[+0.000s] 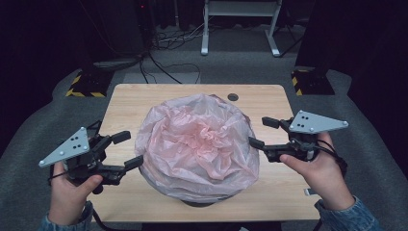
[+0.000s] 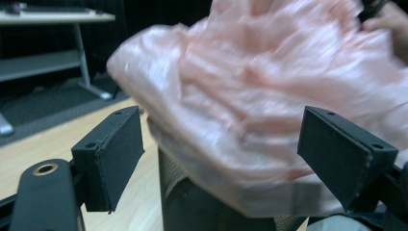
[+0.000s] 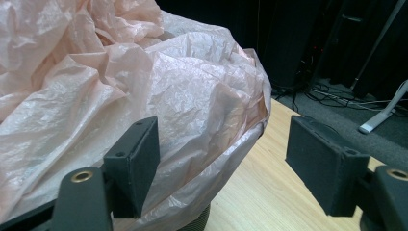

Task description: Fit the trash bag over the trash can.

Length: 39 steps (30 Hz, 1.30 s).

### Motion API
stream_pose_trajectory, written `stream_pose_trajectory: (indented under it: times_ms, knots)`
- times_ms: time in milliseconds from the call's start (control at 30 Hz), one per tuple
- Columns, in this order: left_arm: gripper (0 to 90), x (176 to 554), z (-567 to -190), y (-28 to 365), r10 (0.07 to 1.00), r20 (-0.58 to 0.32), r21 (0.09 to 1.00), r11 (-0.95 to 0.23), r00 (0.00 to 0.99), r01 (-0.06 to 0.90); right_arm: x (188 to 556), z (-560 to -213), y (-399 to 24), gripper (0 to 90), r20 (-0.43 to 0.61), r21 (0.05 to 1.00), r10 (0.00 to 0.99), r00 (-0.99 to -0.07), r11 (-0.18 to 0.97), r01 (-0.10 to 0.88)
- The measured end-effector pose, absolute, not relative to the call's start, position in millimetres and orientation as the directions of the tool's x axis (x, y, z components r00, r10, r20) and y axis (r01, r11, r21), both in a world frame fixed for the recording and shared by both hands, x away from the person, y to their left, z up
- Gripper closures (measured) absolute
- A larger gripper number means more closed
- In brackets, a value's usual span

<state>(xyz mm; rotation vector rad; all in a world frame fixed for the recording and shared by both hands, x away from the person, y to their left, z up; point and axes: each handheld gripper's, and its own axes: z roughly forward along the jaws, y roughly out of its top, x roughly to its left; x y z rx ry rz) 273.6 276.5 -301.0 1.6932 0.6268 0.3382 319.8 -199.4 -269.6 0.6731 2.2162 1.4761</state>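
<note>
Pink plastic bag (image 1: 197, 147): draped over dark mesh bin (image 2: 192, 202), centre of worktop (image 1: 269, 103). Left tongs (image 1: 126, 150) and right tongs (image 1: 260, 132): wide, empty, flanking the rim, likely to tuck the liner down.

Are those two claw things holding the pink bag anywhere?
Nothing is held. The left gripper and right gripper stand open at either side of the pink bag, which drapes over a dark bin.

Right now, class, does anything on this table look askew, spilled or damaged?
Nothing is spilled or torn. The pink plastic bag lies crumpled and puffed over the dark mesh bin, its edge hanging loosely over the rim rather than fitted. Both open grippers flank it.
</note>
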Motion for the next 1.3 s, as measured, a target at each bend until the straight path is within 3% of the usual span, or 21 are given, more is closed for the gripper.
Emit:
stream_pose_trajectory:
  times_ms: [267,467,667,867,933,1300]
  knots:
    - [16.4,281,-319,267,0.531,-0.142,0.947,-0.173,0.835,0.271,324,-278,-203,28.4,-0.028,0.924,0.592,-0.805,0.323,0.205]
    - [36.5,281,-322,269,0.463,-0.164,0.947,-0.173,0.871,0.271,327,-284,-205,35.7,-0.006,0.917,0.578,-0.816,0.329,0.226]
    - [55.6,278,-328,259,0.389,-0.159,0.934,-0.238,0.908,0.266,328,-295,-204,53.7,0.027,0.891,0.522,-0.853,0.374,0.257]
    - [76.1,275,-332,254,0.378,-0.136,0.917,-0.302,0.916,0.260,326,-303,-198,83.5,0.027,0.865,0.470,-0.882,0.431,0.256]
    - [80.1,275,-334,254,0.378,-0.135,0.917,-0.304,0.916,0.260,326,-305,-197,89.4,0.038,0.862,0.461,-0.887,0.435,0.263]
    - [88.4,279,-353,256,0.427,-0.151,0.898,-0.317,0.892,0.304,328,-328,-201,90.0,0.071,0.843,0.490,-0.869,0.437,0.315]
